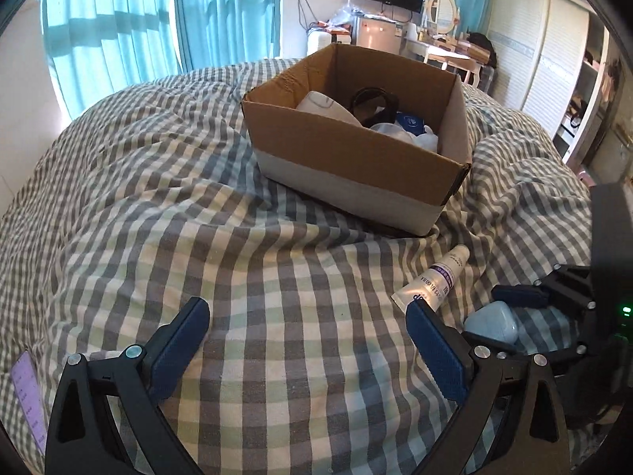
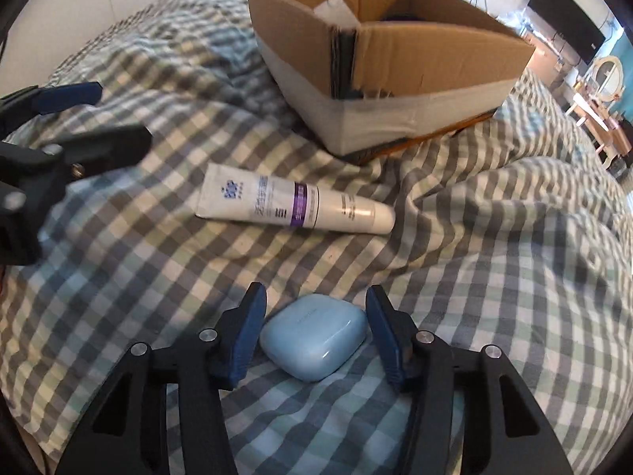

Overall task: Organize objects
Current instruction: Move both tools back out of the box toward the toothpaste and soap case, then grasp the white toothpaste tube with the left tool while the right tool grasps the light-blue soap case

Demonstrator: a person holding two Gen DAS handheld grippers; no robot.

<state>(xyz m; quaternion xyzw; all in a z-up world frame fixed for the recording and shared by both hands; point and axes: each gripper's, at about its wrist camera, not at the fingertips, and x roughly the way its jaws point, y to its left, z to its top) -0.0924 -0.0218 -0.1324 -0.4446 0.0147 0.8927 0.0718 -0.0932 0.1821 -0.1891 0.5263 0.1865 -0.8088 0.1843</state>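
A light blue earbud case lies on the checked duvet between the fingers of my right gripper, which is open around it with small gaps on both sides. The case also shows in the left wrist view. A white tube with a purple band lies beyond it, also seen in the left wrist view. An open cardboard box holding several items sits further back on the bed, also in the right wrist view. My left gripper is open and empty over the duvet, left of the tube.
The checked duvet is rumpled, with folds right of the box. Teal curtains hang behind the bed. A dressing table and wardrobe stand at the far right. A purple card lies at the left edge.
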